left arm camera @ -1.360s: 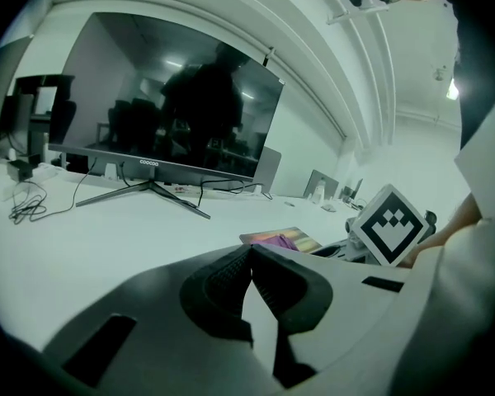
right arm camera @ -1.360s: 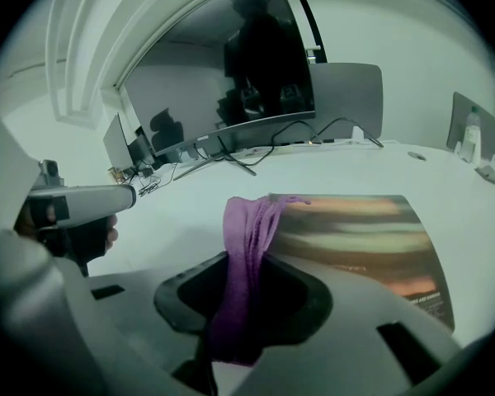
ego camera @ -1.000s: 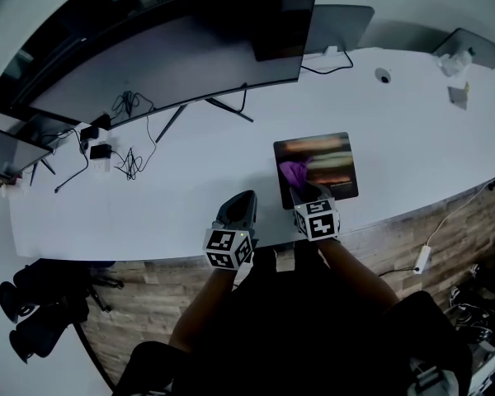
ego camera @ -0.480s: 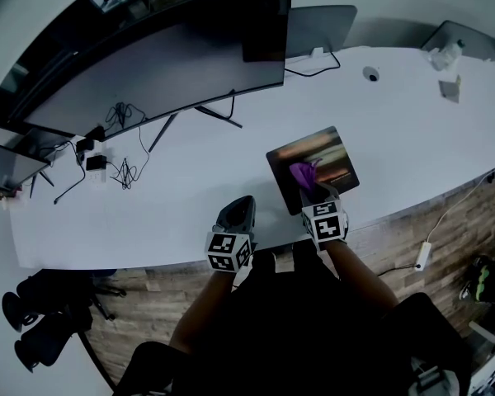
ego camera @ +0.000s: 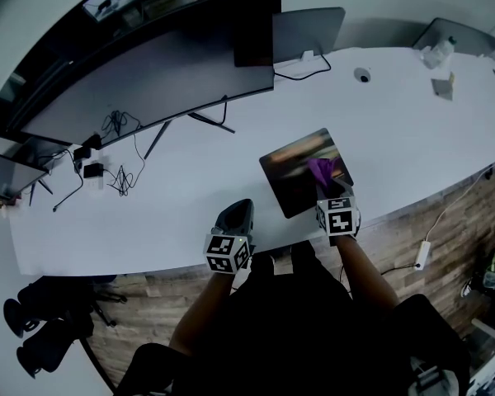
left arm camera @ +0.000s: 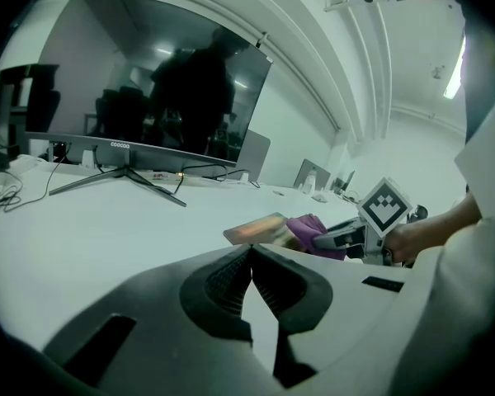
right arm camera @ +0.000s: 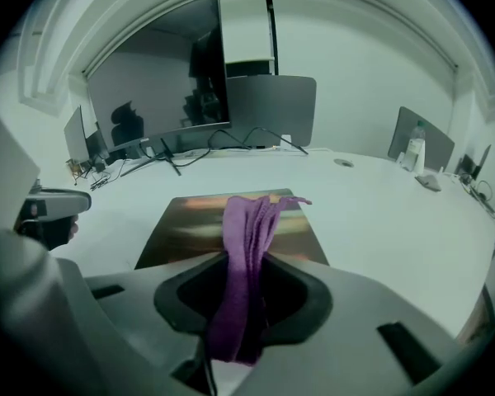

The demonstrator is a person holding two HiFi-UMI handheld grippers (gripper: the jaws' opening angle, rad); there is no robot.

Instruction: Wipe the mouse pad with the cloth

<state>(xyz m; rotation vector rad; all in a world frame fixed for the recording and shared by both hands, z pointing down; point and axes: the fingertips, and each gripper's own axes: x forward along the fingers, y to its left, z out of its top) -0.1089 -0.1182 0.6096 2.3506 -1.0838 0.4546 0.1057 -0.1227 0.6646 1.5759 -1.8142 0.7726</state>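
A dark mouse pad with a streaky print lies on the white desk near its front edge. My right gripper is shut on a purple cloth, which trails forward over the pad's right part. In the right gripper view the cloth runs from between the jaws out across the mouse pad. My left gripper rests at the desk's front edge, left of the pad, shut with nothing in it. The left gripper view shows the pad and the cloth to its right.
A wide curved monitor stands at the back of the desk on a splayed stand. Cables and adapters lie at the back left. A second screen and small items sit far right. The floor is wooden.
My right gripper has dragged the purple cloth to the right across the mouse pad, from its left part to its right part. The left gripper has stayed in place.
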